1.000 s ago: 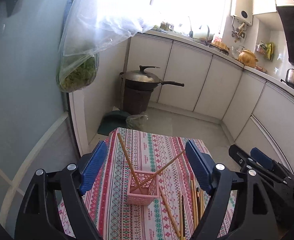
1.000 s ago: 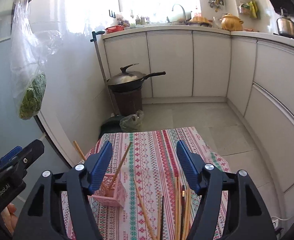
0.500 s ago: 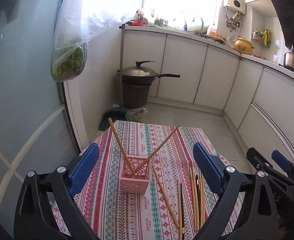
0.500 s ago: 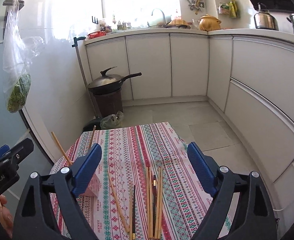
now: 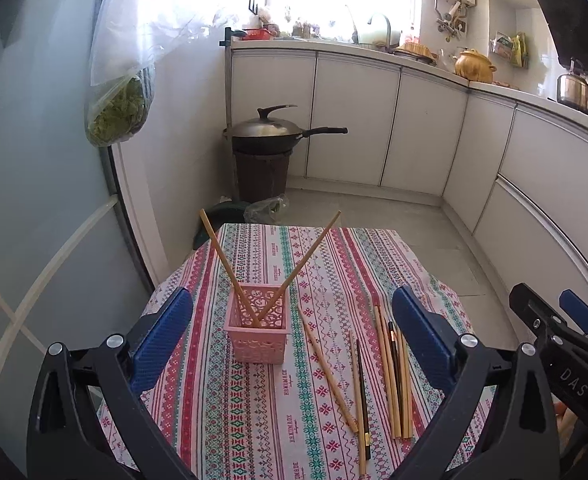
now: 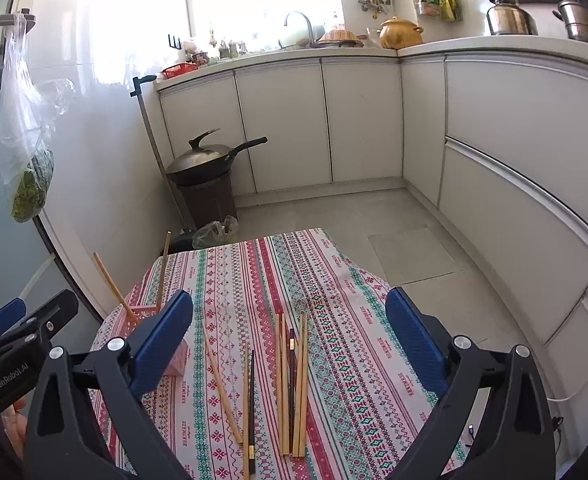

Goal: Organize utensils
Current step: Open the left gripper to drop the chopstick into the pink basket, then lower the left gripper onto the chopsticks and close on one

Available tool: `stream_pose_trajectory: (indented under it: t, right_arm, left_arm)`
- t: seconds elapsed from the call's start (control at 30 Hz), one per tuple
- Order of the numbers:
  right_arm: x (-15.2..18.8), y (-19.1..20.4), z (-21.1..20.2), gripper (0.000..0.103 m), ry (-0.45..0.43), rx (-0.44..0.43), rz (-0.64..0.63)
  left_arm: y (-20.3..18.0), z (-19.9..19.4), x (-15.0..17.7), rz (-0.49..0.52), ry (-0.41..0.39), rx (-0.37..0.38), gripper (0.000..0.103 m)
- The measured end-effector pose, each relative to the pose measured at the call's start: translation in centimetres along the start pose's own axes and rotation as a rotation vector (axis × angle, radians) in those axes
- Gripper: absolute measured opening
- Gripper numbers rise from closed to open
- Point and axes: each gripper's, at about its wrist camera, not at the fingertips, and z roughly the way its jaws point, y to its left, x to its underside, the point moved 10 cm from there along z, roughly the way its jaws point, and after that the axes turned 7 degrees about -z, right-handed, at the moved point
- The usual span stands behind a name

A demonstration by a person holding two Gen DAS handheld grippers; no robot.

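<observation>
Left wrist view: the left gripper [image 5: 292, 334] and right gripper [image 6: 290, 336] have just spread wide, both empty; two chopsticks stand in the pink basket [image 5: 258, 334], so the loose chopsticks [image 5: 391, 364] to its right on the worktop [image 5: 254, 432] come next.

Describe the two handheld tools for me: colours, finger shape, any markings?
Both match: the left tool and right tool have black angular plastic arms with silver screws and ribbed blue pads. White lettering: "GenRobot.AI" on the left tool's body; "DAS" on the right's.
</observation>
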Motion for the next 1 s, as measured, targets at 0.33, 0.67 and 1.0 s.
stream_pose_trajectory:
  t: [0.33,0.67,1.0]
  right_arm:
    - [3.4,-3.2,0.2,0.096,0.084,-0.044,0.099]
    - [8.0,-7.6,2.7,0.096,0.274,-0.089,0.320]
    - [9.3,-8.8,3.6,0.096,0.307,-0.073,0.339]
  left_arm:
    - [-1.4,1.6,4.1,0.084,0.081,-0.008,0.096]
    - [-1.0,8.7,12.8,-0.058,0.428,-0.006,0.095]
    - [-0.4,15.3,20.1,-0.173,0.636,-0.131,0.059]
